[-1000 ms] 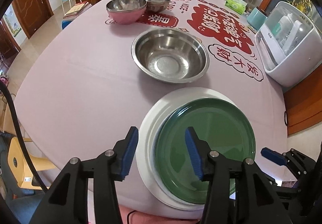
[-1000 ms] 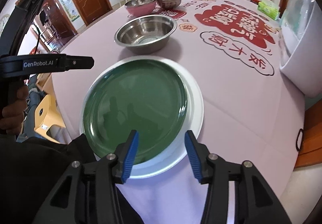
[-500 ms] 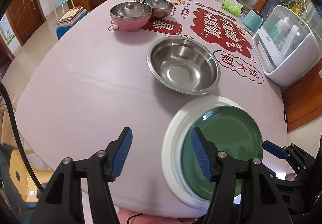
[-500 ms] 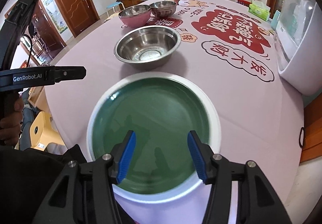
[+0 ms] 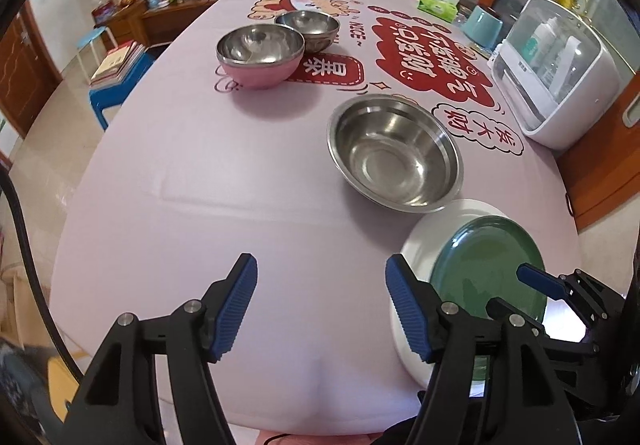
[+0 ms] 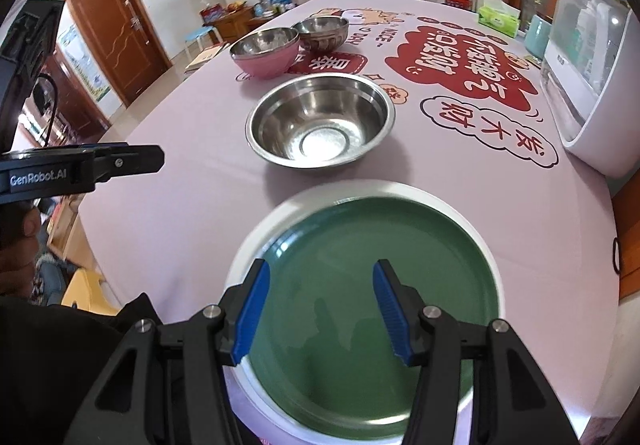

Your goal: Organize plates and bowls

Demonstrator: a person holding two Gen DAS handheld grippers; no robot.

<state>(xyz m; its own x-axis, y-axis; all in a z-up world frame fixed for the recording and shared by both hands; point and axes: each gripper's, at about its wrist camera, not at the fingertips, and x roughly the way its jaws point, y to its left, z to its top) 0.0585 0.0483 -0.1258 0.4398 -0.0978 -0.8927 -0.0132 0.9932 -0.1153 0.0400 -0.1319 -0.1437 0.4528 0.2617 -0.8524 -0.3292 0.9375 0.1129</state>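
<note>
Left tool [image 5: 320, 303] slid off the green plate [image 5: 490, 269] since a second ago; it's now over bare surface [image 5: 200, 173], jaws just widened, empty. Plate sits at 3 o'clock, on the white plate [image 5: 420, 249]. Right tool [image 6: 321, 311] hovers released above it.

Both my grippers are the same build: matte black plastic frames with triangular cutouts in the arms, and silver round-head screws at the pivots. The left gripper [image 5: 320, 303] has bright blue ribbed pads [image 5: 236, 303] on the inner faces of its fingers, and so does the right gripper [image 6: 321, 315]. From the right camera you can see the left one side-on with "GenRobot.AI" printed in white on the black body. A thin black cable [image 5: 22, 249] loops along the left edge of the left view. I'm wearing a dark sleeve [image 6: 60, 365], black or nearly so.
</note>
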